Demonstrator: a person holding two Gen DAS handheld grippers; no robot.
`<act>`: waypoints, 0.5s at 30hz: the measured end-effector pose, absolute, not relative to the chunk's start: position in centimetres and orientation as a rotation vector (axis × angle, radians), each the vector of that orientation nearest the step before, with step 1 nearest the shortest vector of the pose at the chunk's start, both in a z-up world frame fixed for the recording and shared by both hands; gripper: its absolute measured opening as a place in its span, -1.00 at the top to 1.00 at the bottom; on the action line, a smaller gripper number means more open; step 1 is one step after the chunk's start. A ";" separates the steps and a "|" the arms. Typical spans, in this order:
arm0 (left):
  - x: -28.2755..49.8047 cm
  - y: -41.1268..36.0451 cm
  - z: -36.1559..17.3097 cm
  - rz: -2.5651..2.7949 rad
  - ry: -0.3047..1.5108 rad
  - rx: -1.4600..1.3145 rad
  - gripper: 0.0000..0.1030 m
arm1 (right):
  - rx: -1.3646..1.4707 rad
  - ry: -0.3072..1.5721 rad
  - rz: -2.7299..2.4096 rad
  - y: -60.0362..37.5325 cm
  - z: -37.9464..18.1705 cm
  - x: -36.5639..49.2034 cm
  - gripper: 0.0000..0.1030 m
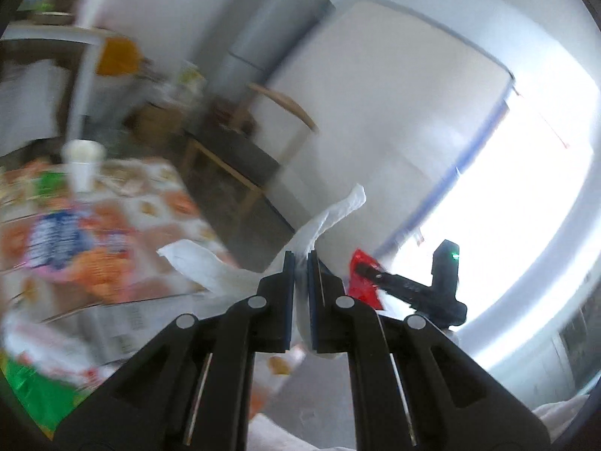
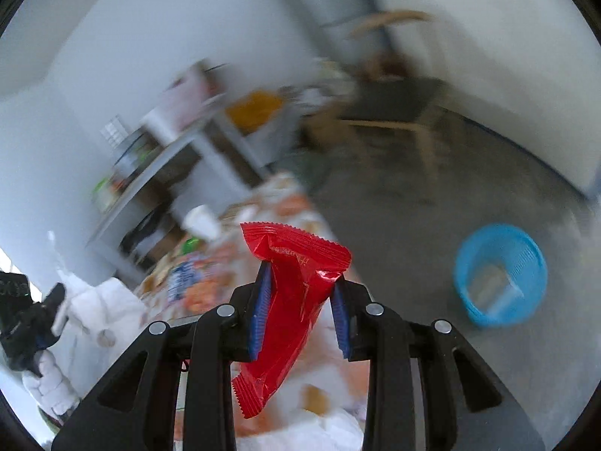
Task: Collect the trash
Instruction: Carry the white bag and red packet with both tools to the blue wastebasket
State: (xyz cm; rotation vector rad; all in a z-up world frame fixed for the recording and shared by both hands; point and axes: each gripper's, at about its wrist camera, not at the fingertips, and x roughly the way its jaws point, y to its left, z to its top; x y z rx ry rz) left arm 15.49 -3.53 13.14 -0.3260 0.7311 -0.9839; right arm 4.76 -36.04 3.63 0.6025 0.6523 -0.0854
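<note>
My left gripper (image 1: 300,259) was pinched almost fully together on a white paper napkin (image 1: 240,263). The napkin's long axis ran crosswise to my fingers: one crumpled end trailed out to the left, over the edge of the patterned tablecloth (image 1: 124,225), while the other end twisted up and to the right, its tip pointing toward the pale wall. Taking that tablecloth as my landmark, a white paper cup (image 1: 82,163) stood upright on its far part, and a green packet (image 1: 41,387) lay at its near left edge, too blurred to read. A wooden chair (image 1: 240,150) stood beyond the table's far right corner.

To the right of the table, my right gripper (image 2: 300,282) was part-way open, its blue pads (image 2: 259,312) clamped on a red snack wrapper (image 2: 291,300). The wrapper stood nearly upright between the fingers, long axis along them: one serrated end pointed up and away past the fingertips, the other hung down toward my hand, leaning slightly left. It was in the air above the tablecloth's near right side. Well off the table to the right, a blue plastic basket (image 2: 501,274) sat on the grey floor with something pale inside.
</note>
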 end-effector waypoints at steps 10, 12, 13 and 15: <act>16.9 -29.6 8.2 -1.202 0.998 -0.025 0.90 | 0.922 0.679 -0.339 -49.2 -7.3 -1.8 0.41; 17.1 -34.1 6.3 -1.211 1.037 0.034 0.90 | 0.969 0.687 -0.360 -51.1 -9.4 -2.0 0.41; 17.3 -36.1 5.4 -1.216 1.052 0.060 0.90 | 0.988 0.694 -0.372 -52.1 -10.4 -2.0 0.41; 17.8 -39.7 3.6 -1.214 1.083 0.102 0.90 | 1.017 0.706 -0.392 -53.9 -12.4 -1.4 0.41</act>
